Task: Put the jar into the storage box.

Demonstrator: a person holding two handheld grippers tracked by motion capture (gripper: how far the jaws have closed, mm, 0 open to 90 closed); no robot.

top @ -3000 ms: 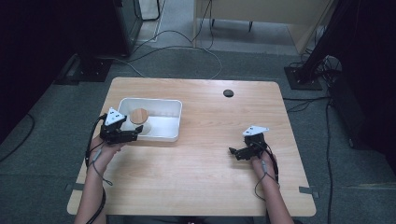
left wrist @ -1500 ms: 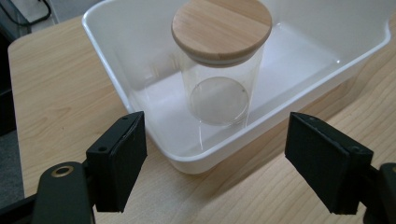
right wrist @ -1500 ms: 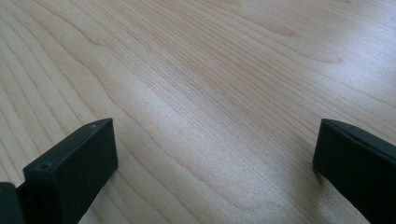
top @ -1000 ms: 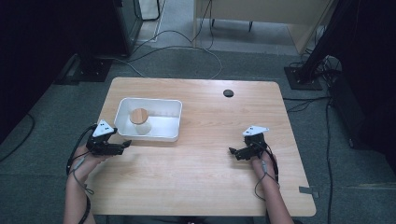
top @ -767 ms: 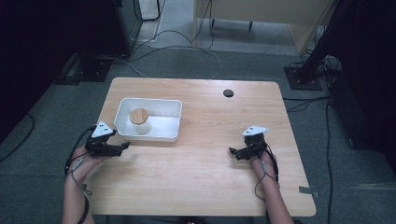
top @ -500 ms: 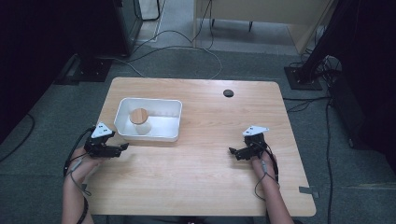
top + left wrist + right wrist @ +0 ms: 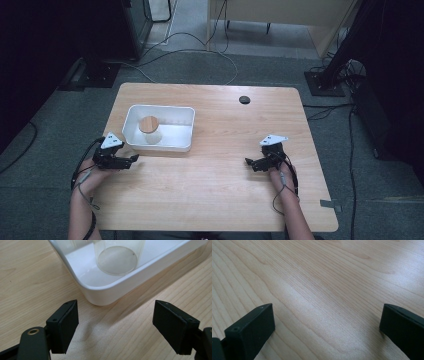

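Clearly, the clear jar with its wooden lid is standing upright inside the white tray, toward the tray's left end, so the tray is acting as its holder. Just outside the tray's near-left corner, the left gripper is resting low over the tabletop, its jaws spread wide and grasping nothing, pointing along the tray's near wall. Well apart from the tray, off its right side, the right gripper is sitting with jaws likewise released over bare wood, apparently parked. A small black disc is lying beyond the tray's far-right side
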